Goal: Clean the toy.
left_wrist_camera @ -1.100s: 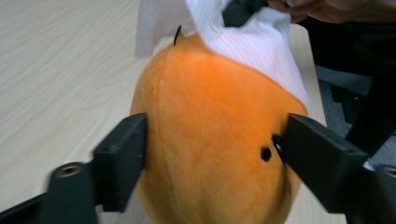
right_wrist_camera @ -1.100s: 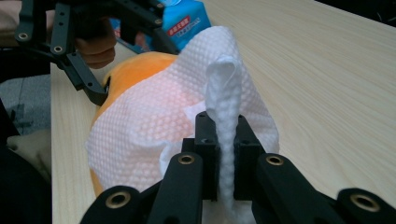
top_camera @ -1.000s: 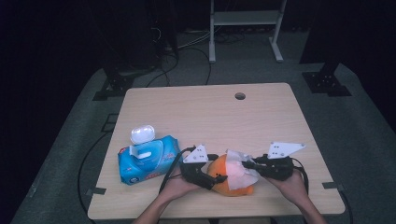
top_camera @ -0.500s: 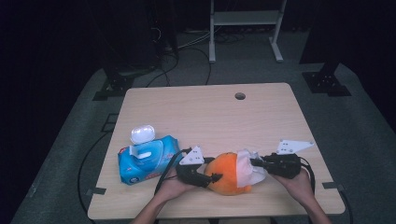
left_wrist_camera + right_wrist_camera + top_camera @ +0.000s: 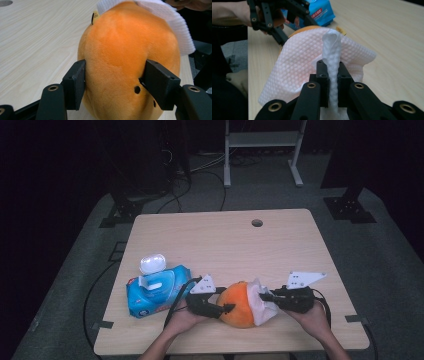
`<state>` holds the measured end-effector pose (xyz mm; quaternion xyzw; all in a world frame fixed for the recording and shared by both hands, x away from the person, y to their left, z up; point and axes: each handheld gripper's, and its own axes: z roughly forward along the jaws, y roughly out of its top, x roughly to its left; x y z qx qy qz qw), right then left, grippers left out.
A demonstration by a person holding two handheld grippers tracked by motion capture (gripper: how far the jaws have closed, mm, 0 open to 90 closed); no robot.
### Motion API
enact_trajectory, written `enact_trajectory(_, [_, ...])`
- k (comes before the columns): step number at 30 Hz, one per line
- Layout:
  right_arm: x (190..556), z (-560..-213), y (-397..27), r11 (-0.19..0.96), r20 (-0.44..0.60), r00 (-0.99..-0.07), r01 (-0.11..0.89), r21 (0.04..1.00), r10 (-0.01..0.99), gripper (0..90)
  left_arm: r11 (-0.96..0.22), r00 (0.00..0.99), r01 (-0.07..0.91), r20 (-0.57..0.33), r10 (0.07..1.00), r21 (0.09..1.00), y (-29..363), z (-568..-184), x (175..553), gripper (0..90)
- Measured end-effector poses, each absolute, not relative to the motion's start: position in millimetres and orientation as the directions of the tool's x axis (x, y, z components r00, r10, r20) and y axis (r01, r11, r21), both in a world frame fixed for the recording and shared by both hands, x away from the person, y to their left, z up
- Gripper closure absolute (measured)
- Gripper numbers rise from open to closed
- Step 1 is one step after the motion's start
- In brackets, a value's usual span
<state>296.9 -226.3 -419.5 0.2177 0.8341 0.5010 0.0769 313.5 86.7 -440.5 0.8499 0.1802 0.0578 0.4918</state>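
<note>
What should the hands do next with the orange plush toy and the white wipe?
Probably rub the wipe across the plush toy. The left gripper, jaws just closing, pinches the toy on the table, and the right gripper clamps the wipe draped on it.

I see a light wooden table (image 5: pixel 225 245) with a round cable hole (image 5: pixel 257 223) toward its upper right. On it, at the lower left of the frame, lies a blue wipes pack (image 5: pixel 155 291) with a small white case (image 5: pixel 152 263) just above it, and near the bottom centre sits an orange plush toy (image 5: pixel 239 304).
</note>
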Motion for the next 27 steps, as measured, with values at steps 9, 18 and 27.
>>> enact_trajectory(9, [297.9,-422.3,-239.1,0.365,0.171,-0.894,0.336,0.868,0.415,83.4,-0.438,0.921,0.256,-0.080,0.381,0.862,84.3,-439.1,314.2,37.1])
enact_trajectory(18, [292.2,-425.7,-235.1,0.495,0.127,-0.922,0.308,0.813,0.365,83.3,-0.433,0.915,0.270,-0.090,0.393,0.860,84.6,-439.2,314.8,36.7])
enact_trajectory(27, [297.1,-410.1,-218.5,0.445,0.032,-0.914,0.227,0.867,0.404,83.3,-0.411,0.920,0.245,-0.077,0.384,0.878,75.6,-436.8,311.3,25.1])
